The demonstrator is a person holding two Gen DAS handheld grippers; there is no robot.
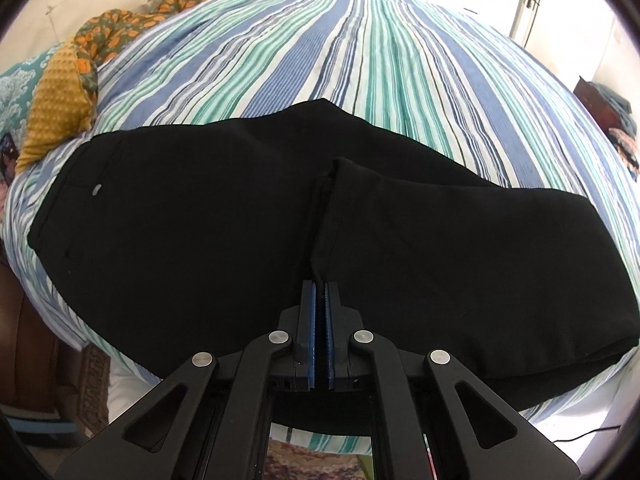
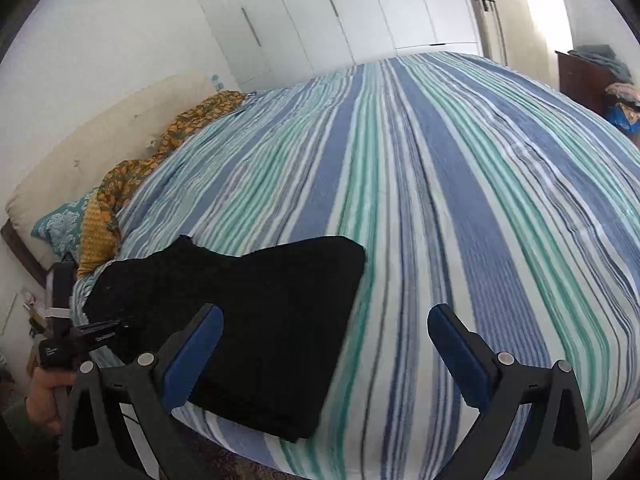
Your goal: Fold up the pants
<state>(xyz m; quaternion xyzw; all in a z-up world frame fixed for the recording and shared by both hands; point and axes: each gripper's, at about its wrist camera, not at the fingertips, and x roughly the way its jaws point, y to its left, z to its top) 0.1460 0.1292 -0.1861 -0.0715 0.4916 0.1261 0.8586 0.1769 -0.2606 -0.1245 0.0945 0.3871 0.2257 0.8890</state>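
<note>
Black pants (image 1: 224,216) lie on the striped bed, the legs folded over so a hem edge runs down the middle of the left wrist view. My left gripper (image 1: 320,286) is shut on that hem edge near the bed's front edge. In the right wrist view the pants (image 2: 260,320) lie folded at the left, near the bed's front edge. My right gripper (image 2: 324,332) is open and empty, held above the bed, its left finger (image 2: 200,340) over the pants. The left gripper's body (image 2: 76,340) and the hand holding it show at the far left.
The blue, teal and white striped bedspread (image 2: 440,200) covers the bed. A floral blanket (image 1: 120,32) and a yellow pillow (image 1: 56,100) lie at the head end. White wardrobe doors (image 2: 340,12) stand behind. A dark dresser (image 2: 584,76) with clothes stands at the right.
</note>
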